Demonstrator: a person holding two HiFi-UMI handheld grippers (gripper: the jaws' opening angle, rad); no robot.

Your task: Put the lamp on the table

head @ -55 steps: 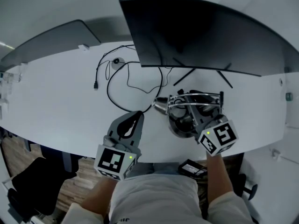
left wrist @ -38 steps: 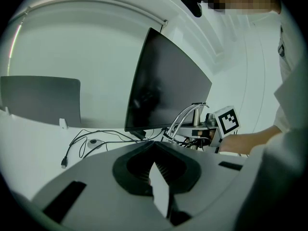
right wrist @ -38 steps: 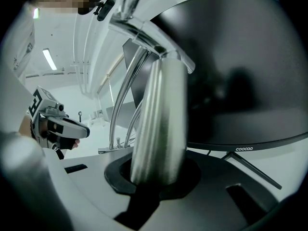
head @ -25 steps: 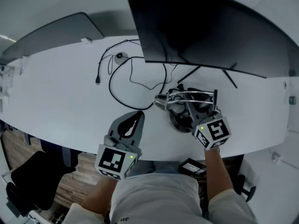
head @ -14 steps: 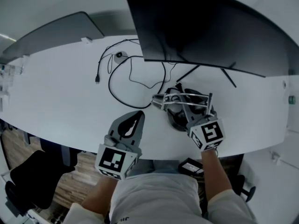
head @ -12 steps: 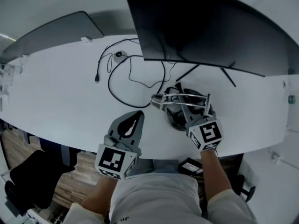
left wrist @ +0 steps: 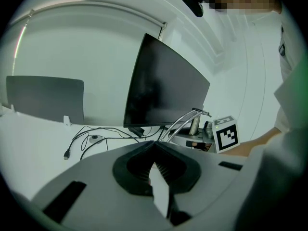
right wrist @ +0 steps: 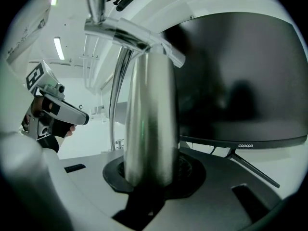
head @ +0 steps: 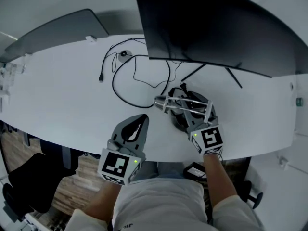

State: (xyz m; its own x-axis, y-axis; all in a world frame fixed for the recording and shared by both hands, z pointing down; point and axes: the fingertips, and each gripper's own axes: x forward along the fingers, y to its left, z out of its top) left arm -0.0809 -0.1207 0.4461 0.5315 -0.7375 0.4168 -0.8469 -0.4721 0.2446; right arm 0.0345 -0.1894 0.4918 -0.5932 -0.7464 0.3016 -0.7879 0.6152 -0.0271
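White and long, the counter (head: 57, 95) is carrying a loose black cable (head: 115, 88) toward its back edge. The grey left hand-held gripper (head: 143, 117) is hovering over the front edge, clenched on nothing. Right of it, the chrome desk lamp (head: 180, 104) is standing near the front edge, before a wide black monitor (head: 216, 28). The right hand-held gripper (right wrist: 148, 170) has just been opening its jaws, which are sitting released round the chrome desk lamp's upright stem.
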